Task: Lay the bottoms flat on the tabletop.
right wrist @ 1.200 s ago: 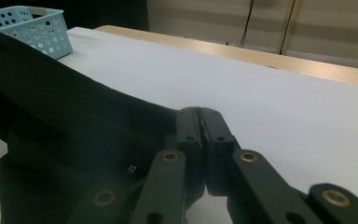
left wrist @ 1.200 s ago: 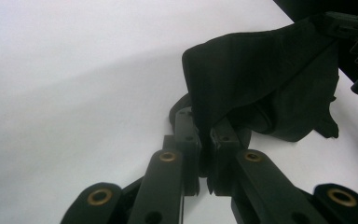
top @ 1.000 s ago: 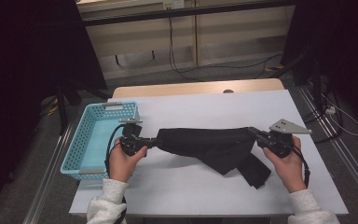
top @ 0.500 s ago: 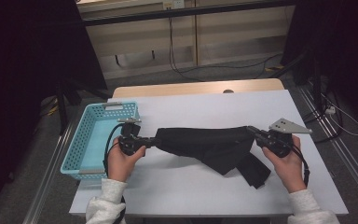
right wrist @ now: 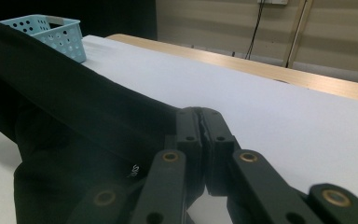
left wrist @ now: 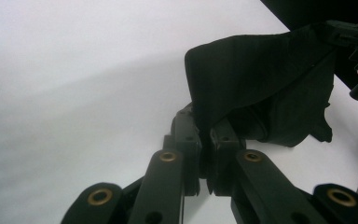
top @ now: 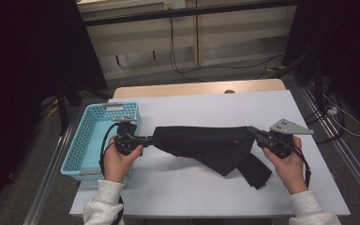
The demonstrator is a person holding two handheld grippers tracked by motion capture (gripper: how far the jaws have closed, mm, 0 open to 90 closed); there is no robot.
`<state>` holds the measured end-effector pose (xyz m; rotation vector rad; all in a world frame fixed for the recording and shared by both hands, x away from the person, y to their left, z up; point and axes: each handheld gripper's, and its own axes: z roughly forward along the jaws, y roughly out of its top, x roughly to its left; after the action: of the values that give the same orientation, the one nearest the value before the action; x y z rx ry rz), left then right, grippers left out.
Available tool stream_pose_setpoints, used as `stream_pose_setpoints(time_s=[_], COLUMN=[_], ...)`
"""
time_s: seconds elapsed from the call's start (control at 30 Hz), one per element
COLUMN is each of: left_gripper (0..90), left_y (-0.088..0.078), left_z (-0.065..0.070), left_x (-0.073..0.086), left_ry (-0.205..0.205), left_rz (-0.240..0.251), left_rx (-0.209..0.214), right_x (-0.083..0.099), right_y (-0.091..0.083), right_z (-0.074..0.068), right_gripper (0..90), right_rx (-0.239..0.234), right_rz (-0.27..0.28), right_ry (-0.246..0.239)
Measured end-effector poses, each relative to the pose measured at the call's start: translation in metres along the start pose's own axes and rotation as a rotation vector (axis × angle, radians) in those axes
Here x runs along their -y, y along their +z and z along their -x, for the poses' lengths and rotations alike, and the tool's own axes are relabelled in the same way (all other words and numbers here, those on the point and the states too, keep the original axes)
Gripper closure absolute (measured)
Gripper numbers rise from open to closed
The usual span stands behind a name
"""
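A black cloth garment point(top: 211, 144) is stretched across the middle of the white table point(top: 201, 105), held up between both hands. My left gripper point(top: 153, 140) is shut on its left end; in the left gripper view the cloth point(left wrist: 256, 79) is pinched between the closed jaws. My right gripper point(top: 251, 130) is shut on the right end, and the right gripper view has the fabric point(right wrist: 74, 121) caught in its jaws. A loose part of the garment hangs down to the table in front of my right hand.
A light blue perforated basket point(top: 93, 136) stands at the table's left edge, just behind my left hand. Beyond the white sheet runs the table's wooden far edge point(top: 197, 88). Cables lie on the floor behind and to the right.
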<state>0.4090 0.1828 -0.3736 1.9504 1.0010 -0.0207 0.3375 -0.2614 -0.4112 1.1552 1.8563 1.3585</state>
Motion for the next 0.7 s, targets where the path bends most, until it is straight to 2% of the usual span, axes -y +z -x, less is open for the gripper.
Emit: stream_pose_setpoints(time_s=[0.33, 0.5, 0.57, 0.63, 0.7], left_gripper=[85.1, 85.1, 85.1, 85.1, 85.1], left_y=[0.004, 0.01, 0.011, 0.01, 0.013], left_z=[-0.003, -0.001, 0.0, 0.0, 0.001], left_x=[0.002, 0.0, -0.005, -0.013, -0.023], left_ry=[-0.008, -0.003, -0.003, 0.004, 0.008], left_rz=[-0.014, -0.027, -0.018, -0.007, -0.008], left_rx=[-0.006, -0.01, -0.013, -0.023, -0.026], right_x=[0.002, -0.002, -0.005, -0.009, -0.015], right_y=[0.003, 0.001, 0.0, 0.001, 0.003], right_z=[-0.002, 0.0, 0.002, 0.005, 0.01], right_gripper=[86.4, 86.5, 86.5, 86.4, 86.5], right_rx=[0.004, 0.012, 0.009, 0.009, 0.007], right_rz=[-0.011, 0.002, 0.018, 0.017, 0.015], right_ry=[-0.018, -0.019, -0.012, -0.027, -0.022])
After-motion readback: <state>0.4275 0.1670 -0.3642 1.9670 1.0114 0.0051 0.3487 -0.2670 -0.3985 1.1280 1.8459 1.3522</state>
